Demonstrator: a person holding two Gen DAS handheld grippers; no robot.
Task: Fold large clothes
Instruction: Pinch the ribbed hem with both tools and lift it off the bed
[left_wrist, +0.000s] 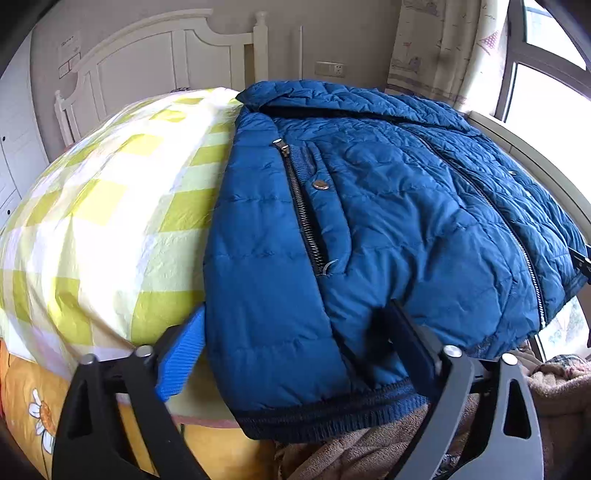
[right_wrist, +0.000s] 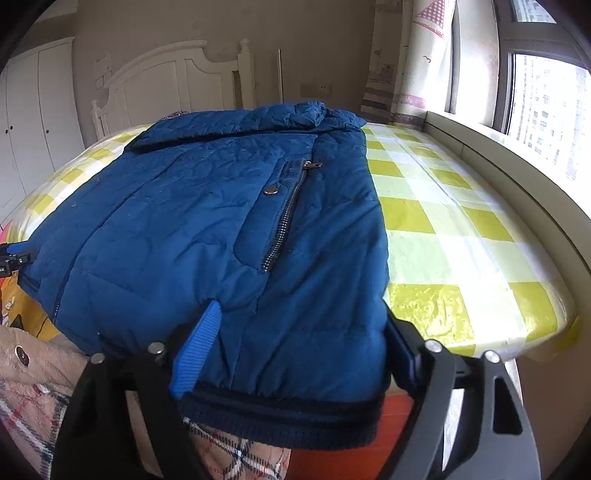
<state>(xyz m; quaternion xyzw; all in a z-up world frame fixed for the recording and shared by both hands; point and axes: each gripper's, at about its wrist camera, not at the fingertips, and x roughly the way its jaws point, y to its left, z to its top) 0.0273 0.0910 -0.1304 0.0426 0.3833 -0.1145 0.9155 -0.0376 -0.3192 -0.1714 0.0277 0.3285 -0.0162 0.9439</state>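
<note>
Straddling the blue jacket (left_wrist: 388, 206) hem, the left hand-held gripper (left_wrist: 295, 343) and right hand-held gripper (right_wrist: 303, 339) stand wide, gripping nothing; slick padding may slip off the bed (right_wrist: 461, 221) edge.

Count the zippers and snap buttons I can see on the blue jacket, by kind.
Zippers: 3, a pocket zipper, a front zipper, and the other pocket zipper.
Snap buttons: 2, one beside each pocket.
Total: 5 on the jacket.
</note>
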